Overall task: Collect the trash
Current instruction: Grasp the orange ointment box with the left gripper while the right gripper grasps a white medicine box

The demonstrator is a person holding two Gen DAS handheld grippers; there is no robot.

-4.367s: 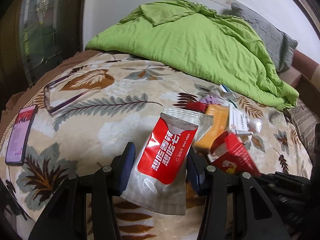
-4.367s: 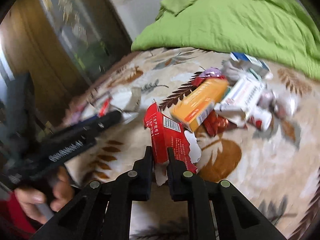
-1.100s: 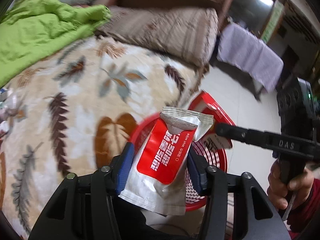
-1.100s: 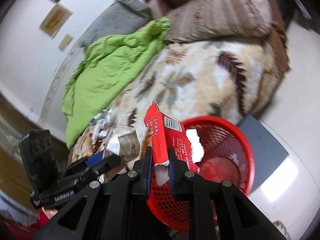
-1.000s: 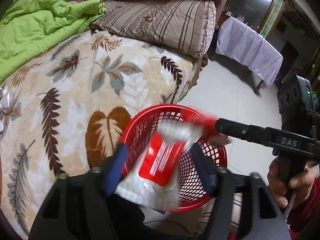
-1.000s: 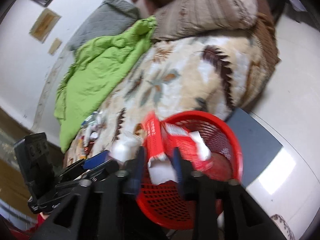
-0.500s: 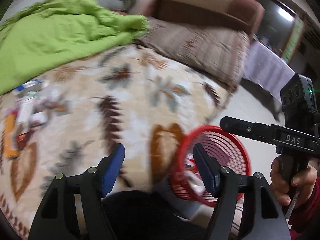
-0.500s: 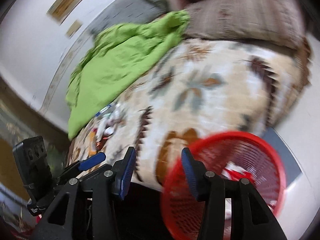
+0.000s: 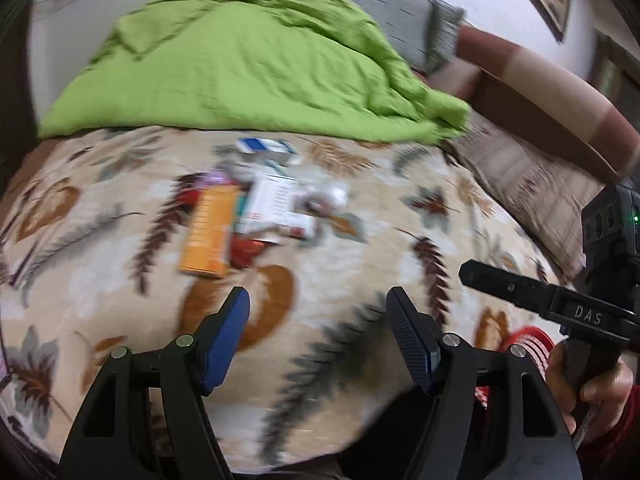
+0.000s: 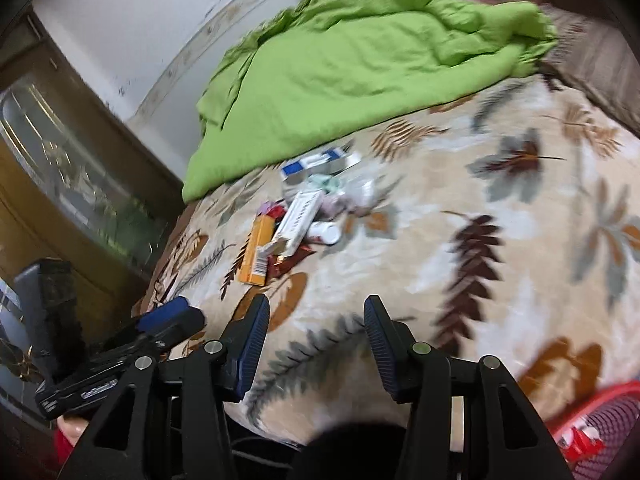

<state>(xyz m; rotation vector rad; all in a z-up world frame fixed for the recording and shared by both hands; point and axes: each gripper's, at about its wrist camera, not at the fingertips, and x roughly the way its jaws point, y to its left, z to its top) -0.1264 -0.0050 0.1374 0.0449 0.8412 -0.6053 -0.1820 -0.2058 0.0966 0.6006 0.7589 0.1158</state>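
The left gripper (image 9: 318, 320) hangs over the near edge of the bed (image 9: 360, 264), its jaws spread wide with nothing between them; only the leaf-patterned blanket shows in the gap. The blue pads (image 9: 230, 332) touch nothing. The right gripper (image 10: 312, 332) hangs over the same near edge, its jaws parted to a middling width and likewise empty, with bare blanket in the gap.

The trash pile (image 9: 256, 216) lies on the blanket toward the middle of the bed, well apart from both pairs of jaws and just short of the green quilt (image 9: 240, 68) heaped along the far edge. In it, an orange box (image 9: 210, 232) lies lengthwise at the left, a white printed box (image 9: 274, 200) just beside it, a blue-and-white carton (image 9: 266, 148) nearest the quilt, and some red wrappers (image 9: 246, 250) partly under the boxes. The smaller bits are too blurred to name.

The red basket (image 10: 592, 428) sits below the bed's near right corner, red scraps showing inside it. In the left view a hand (image 9: 588, 384) grips the right gripper's handle in front of the basket's rim.
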